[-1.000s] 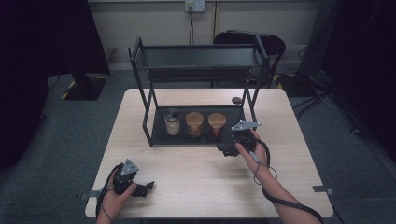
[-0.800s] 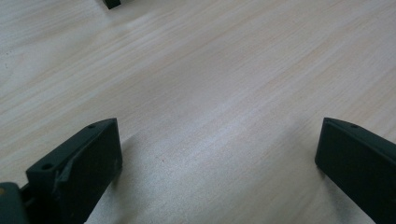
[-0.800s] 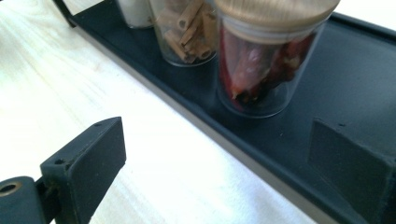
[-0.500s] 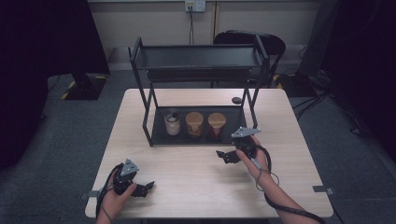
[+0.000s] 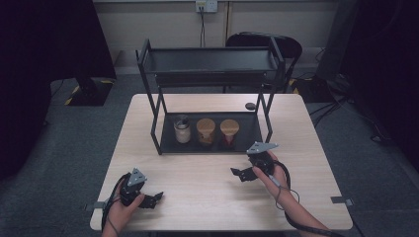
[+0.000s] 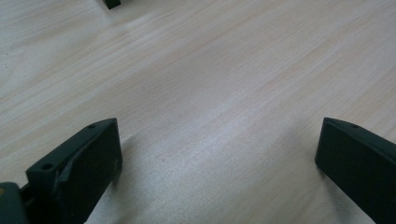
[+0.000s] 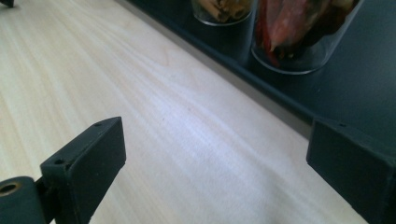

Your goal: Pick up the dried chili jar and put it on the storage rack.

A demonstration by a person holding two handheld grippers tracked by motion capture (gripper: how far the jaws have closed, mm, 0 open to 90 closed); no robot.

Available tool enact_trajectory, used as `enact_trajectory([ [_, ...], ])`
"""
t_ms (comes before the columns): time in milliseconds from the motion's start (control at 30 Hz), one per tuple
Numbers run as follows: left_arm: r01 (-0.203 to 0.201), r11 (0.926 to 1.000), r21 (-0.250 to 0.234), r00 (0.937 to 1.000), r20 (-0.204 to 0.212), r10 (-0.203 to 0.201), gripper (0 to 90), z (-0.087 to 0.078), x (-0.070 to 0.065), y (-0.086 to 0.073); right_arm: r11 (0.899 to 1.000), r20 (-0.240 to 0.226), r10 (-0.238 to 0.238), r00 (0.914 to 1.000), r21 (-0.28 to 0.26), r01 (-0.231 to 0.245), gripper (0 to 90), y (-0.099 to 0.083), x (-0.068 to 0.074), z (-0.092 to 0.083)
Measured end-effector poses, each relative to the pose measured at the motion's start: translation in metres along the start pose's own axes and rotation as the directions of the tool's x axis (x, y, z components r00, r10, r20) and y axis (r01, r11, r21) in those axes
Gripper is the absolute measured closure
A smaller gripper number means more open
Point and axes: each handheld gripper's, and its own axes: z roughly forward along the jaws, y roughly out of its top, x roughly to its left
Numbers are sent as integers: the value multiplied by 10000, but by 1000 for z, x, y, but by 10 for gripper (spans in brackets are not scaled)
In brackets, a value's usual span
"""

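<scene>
Bench: pale wood, carrying a black two-tier rack toward its far side.
Rack lower tray: three jars stand in a row on it.
Left jar: clear glass with a pale lid, whitish contents.
Middle jar: tan lid; in the right gripper view it holds tan sticks.
Right jar: tan lid; in the right gripper view it holds red and dark pieces.
Left gripper: held low over the bench's near left corner, jaws spread wide, nothing between them, bare wood below.
Right gripper: held in the person's right hand just in front of the rack's right end, jaws wide apart and empty, pointing left across the bench.
Small dark round object: on the bench behind the rack; what it is cannot be told.
</scene>
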Motion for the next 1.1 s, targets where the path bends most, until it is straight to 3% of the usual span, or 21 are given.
enact_trajectory([
  [667,5,10000,-5,10000,-7,-5,1,0,0,0,9987,-423,102,9991,512,-80,30,-46,1,-16],
  [867,2,10000,-1,10000,-6,-2,1,0,0,0,9977,-434,-53,9990,672,82,24,-55,1,-25],
  [967,2,10000,-5,10000,-6,-2,1,0,0,0,9969,-355,-296,9989,723,321,16,-59,2,-29],
  [1100,1,10000,-4,10000,-5,-1,1,0,0,0,9902,-88,-965,9953,1009,969,0,-62,6,-30],
])
